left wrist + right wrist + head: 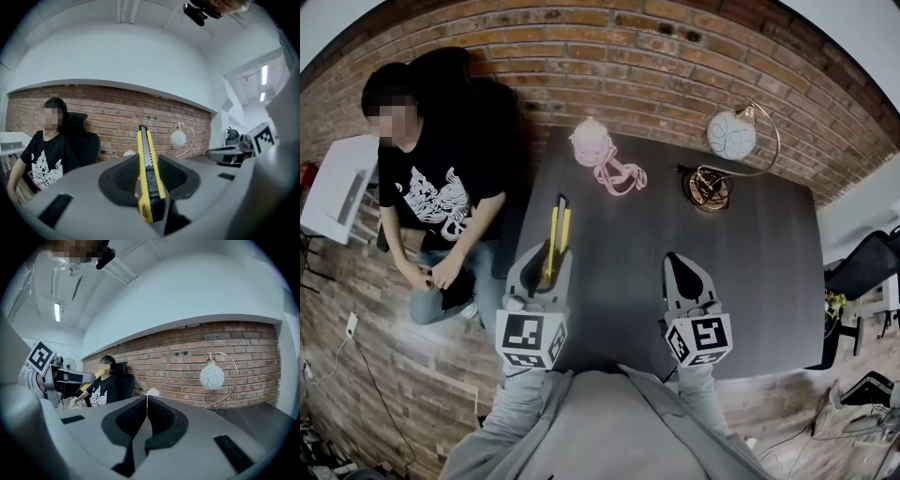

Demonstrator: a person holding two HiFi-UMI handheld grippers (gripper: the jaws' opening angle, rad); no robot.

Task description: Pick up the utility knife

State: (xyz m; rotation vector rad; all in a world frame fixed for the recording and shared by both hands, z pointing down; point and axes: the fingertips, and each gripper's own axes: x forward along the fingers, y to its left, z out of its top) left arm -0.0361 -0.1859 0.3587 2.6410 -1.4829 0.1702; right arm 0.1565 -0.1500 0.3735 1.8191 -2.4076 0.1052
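Note:
The yellow and black utility knife (557, 232) (147, 173) stands clamped between the jaws of my left gripper (547, 265) (146, 171), lifted off the dark table (741, 272). Its long body sticks out forward past the fingertips, tip toward the brick wall. My right gripper (685, 275) (146, 405) hovers over the table's near part with its jaws pressed together and nothing between them. In the right gripper view the left gripper (65, 378) with the knife (91, 380) shows at far left.
A person (441, 197) sits on a chair left of the table. A pink and white octopus toy (598, 155) lies at the table's far edge. A gold arc lamp with a white globe (730, 136) stands at the far right. A brick wall (117, 117) lies behind.

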